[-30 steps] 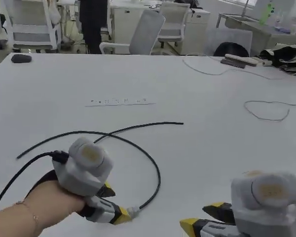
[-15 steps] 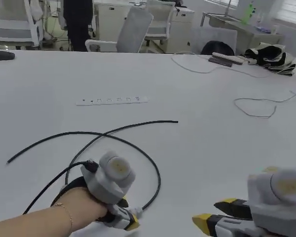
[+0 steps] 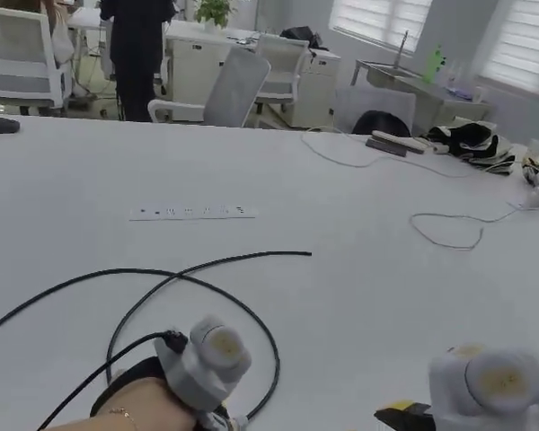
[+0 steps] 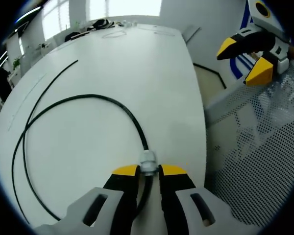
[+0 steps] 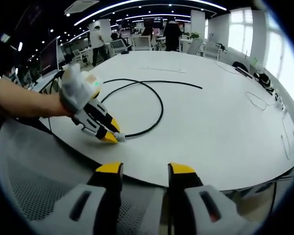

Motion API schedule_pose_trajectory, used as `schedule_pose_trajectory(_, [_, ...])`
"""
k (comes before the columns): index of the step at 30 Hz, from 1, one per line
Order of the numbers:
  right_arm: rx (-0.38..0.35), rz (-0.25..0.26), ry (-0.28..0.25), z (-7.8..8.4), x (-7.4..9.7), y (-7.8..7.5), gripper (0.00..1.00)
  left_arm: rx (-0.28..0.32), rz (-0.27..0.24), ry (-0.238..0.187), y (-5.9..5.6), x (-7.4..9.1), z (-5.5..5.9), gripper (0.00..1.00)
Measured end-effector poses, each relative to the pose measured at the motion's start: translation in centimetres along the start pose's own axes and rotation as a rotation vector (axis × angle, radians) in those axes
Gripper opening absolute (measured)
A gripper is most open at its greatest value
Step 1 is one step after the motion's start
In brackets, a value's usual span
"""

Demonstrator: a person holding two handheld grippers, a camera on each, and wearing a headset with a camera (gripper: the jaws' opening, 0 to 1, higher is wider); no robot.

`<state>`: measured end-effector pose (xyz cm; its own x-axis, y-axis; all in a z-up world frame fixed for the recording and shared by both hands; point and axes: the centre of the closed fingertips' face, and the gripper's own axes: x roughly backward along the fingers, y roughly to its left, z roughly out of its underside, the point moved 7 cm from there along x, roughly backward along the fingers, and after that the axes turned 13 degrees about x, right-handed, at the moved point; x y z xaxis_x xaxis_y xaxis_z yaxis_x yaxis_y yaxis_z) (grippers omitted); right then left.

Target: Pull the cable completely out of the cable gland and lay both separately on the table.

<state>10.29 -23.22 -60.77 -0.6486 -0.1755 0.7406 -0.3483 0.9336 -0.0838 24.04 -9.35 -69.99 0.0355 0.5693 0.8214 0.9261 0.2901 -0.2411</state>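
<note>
Hovering off the near edge of the table (image 3: 359,180), the right gripper (image 5: 139,171) had its yellow-tipped jaws spread apart with nothing between them, and it was aimed at the work from a little way back. Just past that edge, the left gripper (image 4: 148,171) was clamped at the cable gland (image 4: 147,161). The gland's white end poked out beyond the tips, and dark material ran back between the jaws. Whether that was the gland's rear part or a tail of cable could not be told.

From the gland the black cable (image 3: 251,258) ran out in a wide loop across the white tabletop. It crossed over itself once, and its free ends lay well apart. Seen from the right gripper view, the left gripper (image 5: 110,137) held the gland low, at or just above the surface.

The cable was threaded through the gland, so the pull-out step had not been done and the work looked to be at its start. The next move would likely call for the right gripper to come in and pinch the cable close to the gland. The two grippers would then draw apart until the cable's whole length slid free.

Farther off lay a white power strip (image 3: 193,212) and a thin grey wire (image 3: 445,229). Beyond the table stood an office chair (image 3: 234,85).
</note>
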Motion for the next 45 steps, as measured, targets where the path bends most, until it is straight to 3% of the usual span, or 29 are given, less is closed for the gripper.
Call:
schedule_pose_trajectory(2, [0.027, -0.013, 0.012, 0.0, -0.1, 0.2, 0.39, -0.013, 0.008, 0.001, -0.1, 0.4, 0.2, 0.17])
schedule_pose_trajectory(4, [0.07, -0.06, 0.038, 0.0, -0.1, 0.5, 0.4, -0.026, 0.023, 0.002, -0.3, 1.1, 0.0, 0.17])
schedule_pose_trajectory(6, [0.148, -0.111, 0.068, -0.4, 0.0, 0.4, 0.38, -0.037, 0.024, -0.005, -0.3, 1.9, -0.2, 0.16])
schedule_pose_trajectory(7, [0.191, -0.135, 0.087, -0.7, 0.1, 0.3, 0.36, -0.041, 0.056, -0.004, -0.5, 2.5, -0.5, 0.16])
schedule_pose_trajectory(10, [0.291, -0.181, 0.06, -3.1, -0.1, -0.2, 0.36, -0.08, 0.085, -0.013, -0.6, 3.9, -1.0, 0.16])
schedule_pose_trajectory(13, [0.461, -0.31, 0.019, -6.2, -1.4, 0.3, 0.36, -0.137, 0.116, -0.029, -0.8, 5.8, -1.6, 0.16])
schedule_pose_trajectory(17, [0.64, -0.468, 0.038, -8.5, -3.6, 1.9, 0.36, -0.149, 0.134, -0.035, -1.1, 8.2, -2.3, 0.16])
schedule_pose_trajectory(20, [0.672, -0.515, 0.033, -9.5, -4.7, 2.4, 0.36, -0.175, 0.145, -0.033, -1.6, 10.1, -2.7, 0.16])
schedule_pose_trajectory(23, [0.699, -0.519, 0.019, -10.6, -5.3, 2.5, 0.35, -0.209, 0.142, -0.035, -2.2, 11.6, -2.8, 0.16])
schedule_pose_trajectory(26, [0.726, -0.578, -0.014, -11.8, -5.5, 3.3, 0.34, -0.249, 0.133, -0.029, -2.9, 12.6, -2.9, 0.16])
schedule_pose_trajectory(27, [0.74, -0.603, -0.019, -11.9, -5.5, 3.6, 0.32, -0.292, 0.122, -0.01, -3.3, 13.1, -2.9, 0.16])
schedule_pose_trajectory(29, [0.756, -0.669, -0.027, -12.3, -5.3, 4.5, 0.28, -0.345, 0.11, 0.016, -3.8, 13.4, -2.8, 0.16])
schedule_pose_trajectory(32, [0.759, -0.758, -0.04, -12.6, -4.9, 5.6, 0.24, -0.361, 0.111, 0.027, -4.3, 13.5, -2.6, 0.16])
schedule_pose_trajectory(45, [0.795, -0.895, 0.023, -13.1, -5.3, 6.5, 0.19, -0.493, 0.081, 0.054, -5.3, 13.9, -2.5, 0.16])
